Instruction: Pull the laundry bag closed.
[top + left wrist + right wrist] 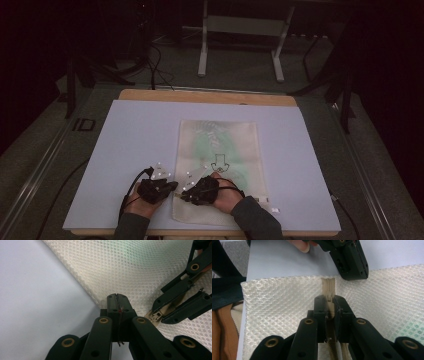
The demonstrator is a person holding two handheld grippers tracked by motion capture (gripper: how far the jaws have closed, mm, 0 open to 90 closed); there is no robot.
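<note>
Dim room; grey floor, metal table frame behind.

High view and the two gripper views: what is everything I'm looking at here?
White mesh zip bag: one, cream netting with green contents showing through, flat on the sheet's middle.
Beige zipper slider: one, at the bag's near edge, between the right gripper's jaws.
Pale blue sheet: one, covering the board.
Wooden board: one, tan, under the sheet.
Grey metal frame: one, on the floor beyond.
Left gripper: black, shut on the bag's mesh edge.
Right gripper: black, shut on the slider.
</note>
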